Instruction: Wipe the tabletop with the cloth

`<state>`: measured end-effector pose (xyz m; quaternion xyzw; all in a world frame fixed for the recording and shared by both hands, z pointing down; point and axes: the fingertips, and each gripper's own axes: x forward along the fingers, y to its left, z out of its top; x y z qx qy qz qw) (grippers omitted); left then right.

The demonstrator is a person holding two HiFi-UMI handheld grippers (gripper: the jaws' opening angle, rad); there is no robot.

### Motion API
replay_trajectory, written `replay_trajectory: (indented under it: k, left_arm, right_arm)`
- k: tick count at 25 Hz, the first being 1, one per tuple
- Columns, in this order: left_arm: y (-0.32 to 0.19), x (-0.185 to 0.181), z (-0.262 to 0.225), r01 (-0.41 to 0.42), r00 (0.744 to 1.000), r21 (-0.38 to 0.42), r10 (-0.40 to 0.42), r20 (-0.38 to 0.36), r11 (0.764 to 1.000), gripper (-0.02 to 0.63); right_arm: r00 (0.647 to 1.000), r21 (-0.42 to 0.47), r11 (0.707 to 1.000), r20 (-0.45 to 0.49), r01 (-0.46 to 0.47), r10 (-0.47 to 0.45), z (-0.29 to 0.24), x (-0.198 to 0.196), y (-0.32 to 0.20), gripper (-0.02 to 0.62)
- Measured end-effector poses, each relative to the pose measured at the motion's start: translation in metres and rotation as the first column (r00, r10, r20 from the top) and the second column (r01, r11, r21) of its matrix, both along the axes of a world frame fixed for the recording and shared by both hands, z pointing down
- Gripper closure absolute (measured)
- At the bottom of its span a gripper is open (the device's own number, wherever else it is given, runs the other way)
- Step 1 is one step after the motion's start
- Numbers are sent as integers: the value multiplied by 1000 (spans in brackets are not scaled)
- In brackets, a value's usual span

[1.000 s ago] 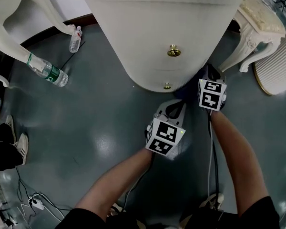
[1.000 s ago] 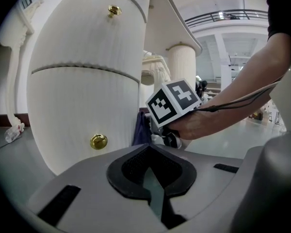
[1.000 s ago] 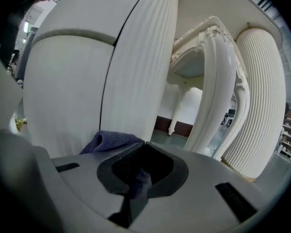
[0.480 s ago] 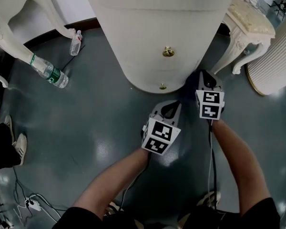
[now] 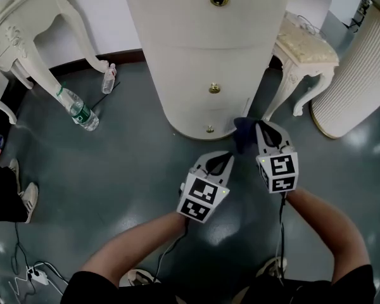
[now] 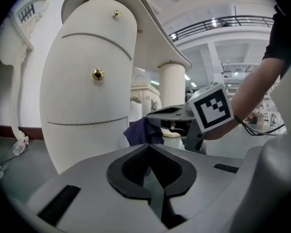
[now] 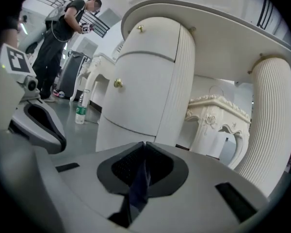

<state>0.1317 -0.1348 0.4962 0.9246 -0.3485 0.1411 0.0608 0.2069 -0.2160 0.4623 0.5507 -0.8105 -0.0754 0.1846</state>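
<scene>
Dark blue cloth (image 7: 138, 188) pinched in right gripper (image 5: 261, 128), fingers clamped tight on a fold, the rest bunched ahead of the tips, just beside the foot of the cream drawer pedestal (image 5: 206, 56). Left gripper (image 5: 225, 156) spare, fingers pressed together on nothing, just beside the right one. Both held low, well below the tabletop (image 7: 208, 28), seen only as an overhang above. Wiping not yet begun, and probably needs a lift out past that rim. Bare floor (image 5: 133, 170) wide on the left, carved stool (image 5: 304, 46) near on the right, water bottle (image 5: 81, 113) well apart.
</scene>
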Motion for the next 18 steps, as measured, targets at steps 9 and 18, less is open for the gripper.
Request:
replay_trajectory:
  k: [9, 18]
  left_arm:
    - [30, -34, -67, -35, 999, 56, 34, 7, 998, 598]
    - [38, -52, -212, 24, 1000, 190, -23, -8, 982, 598]
  right_arm:
    - [992, 46, 995, 88, 88, -92, -93, -26, 58, 577]
    - [975, 206, 963, 96, 175, -198, -246, -74, 79, 577]
